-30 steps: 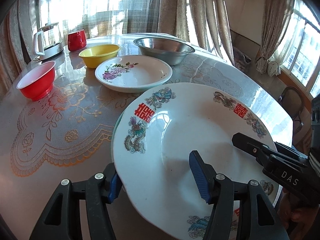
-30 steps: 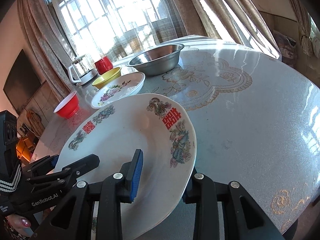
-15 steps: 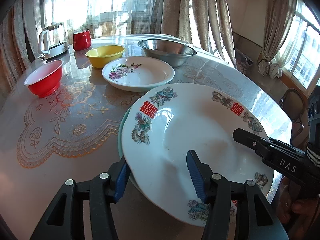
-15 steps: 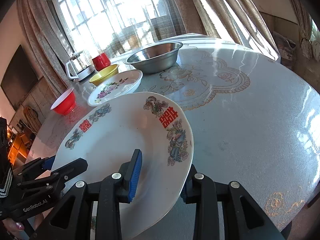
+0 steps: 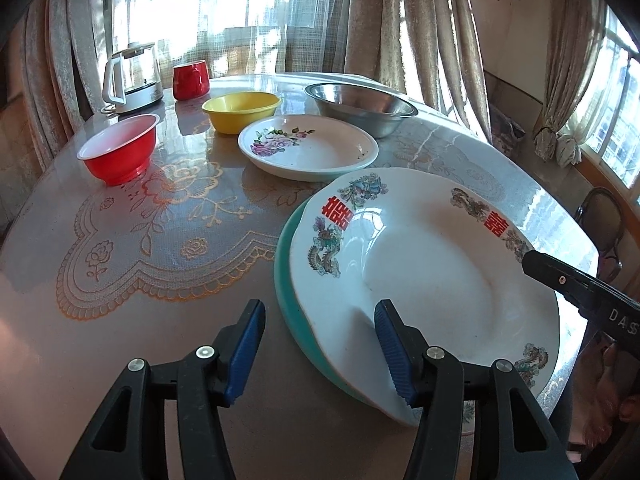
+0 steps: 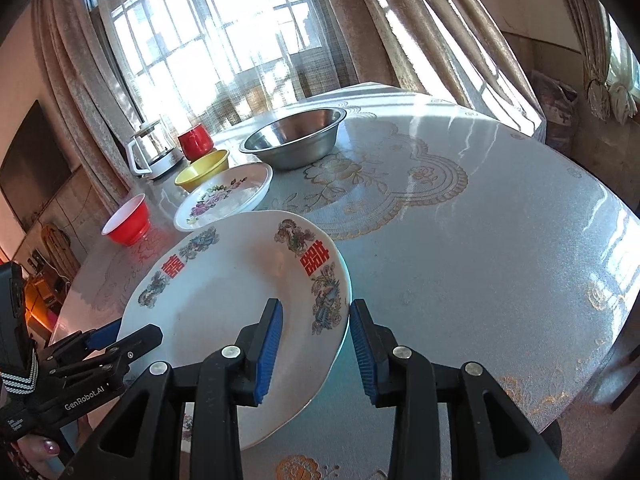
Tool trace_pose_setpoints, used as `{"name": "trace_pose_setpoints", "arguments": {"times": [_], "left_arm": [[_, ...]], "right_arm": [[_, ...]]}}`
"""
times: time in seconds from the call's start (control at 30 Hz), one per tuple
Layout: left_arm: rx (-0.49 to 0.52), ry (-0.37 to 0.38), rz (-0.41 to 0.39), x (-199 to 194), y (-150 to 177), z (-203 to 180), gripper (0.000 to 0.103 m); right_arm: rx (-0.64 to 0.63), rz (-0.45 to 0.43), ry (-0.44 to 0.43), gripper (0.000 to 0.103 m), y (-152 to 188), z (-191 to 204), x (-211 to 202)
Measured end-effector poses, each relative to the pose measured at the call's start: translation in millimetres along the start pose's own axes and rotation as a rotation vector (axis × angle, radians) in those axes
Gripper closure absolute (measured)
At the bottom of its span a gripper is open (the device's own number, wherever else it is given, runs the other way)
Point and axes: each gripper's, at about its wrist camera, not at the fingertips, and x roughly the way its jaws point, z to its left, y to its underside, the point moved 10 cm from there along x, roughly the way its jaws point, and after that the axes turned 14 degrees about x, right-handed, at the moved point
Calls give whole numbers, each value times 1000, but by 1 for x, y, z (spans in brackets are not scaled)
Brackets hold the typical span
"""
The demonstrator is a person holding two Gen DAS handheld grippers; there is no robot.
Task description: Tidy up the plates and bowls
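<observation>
Two claws (image 5: 320,344) (image 6: 316,344) open | dragon plate (image 5: 424,276) atop teal plate (image 5: 286,280) | floral plate (image 5: 308,148) beyond

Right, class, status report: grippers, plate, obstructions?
Left gripper open, astride white plate rim. Right gripper astride opposite rim, grip unclear. Plate rests on teal plate. Nothing blocking.

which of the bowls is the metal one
The steel bowl at the far side of the table, behind the floral plate; the red bowl and yellow bowl look plastic.
</observation>
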Motion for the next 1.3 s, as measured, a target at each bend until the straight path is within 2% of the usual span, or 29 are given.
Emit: {"name": "trace_pose_setpoints", "arguments": {"times": [0.17, 0.33, 0.47, 0.57, 0.7, 0.8, 0.97, 1.1, 1.3], "left_arm": [[-12, 16, 14, 0, -1, 3, 44], [-67, -1, 18, -4, -11, 22, 38], [-83, -47, 0, -4, -29, 46, 35], [-99, -82, -11, 0, -43, 64, 27], [-142, -105, 11, 17, -55, 85, 24], [-184, -88, 32, 34, -61, 98, 22], [-249, -75, 32, 61, -74, 116, 22], [-246, -96, 29, 75, -85, 126, 24], [-222, -70, 24, 92, -100, 126, 25]], "right_arm": [[-24, -6, 6, 67, 1, -1, 0], [-14, -37, 13, 67, -11, -1, -6], [-30, -46, 12, 67, -20, 5, -7], [-52, -54, 6, 67, -27, 16, -7], [-49, -22, -27, 67, -37, 31, 0], [-47, 1, -46, 67, -43, 45, 8], [-71, 41, -31, 67, -52, 62, 29], [-89, 76, -16, 67, -62, 75, 51], [-117, 133, 32, 67, -79, 87, 91]]}}
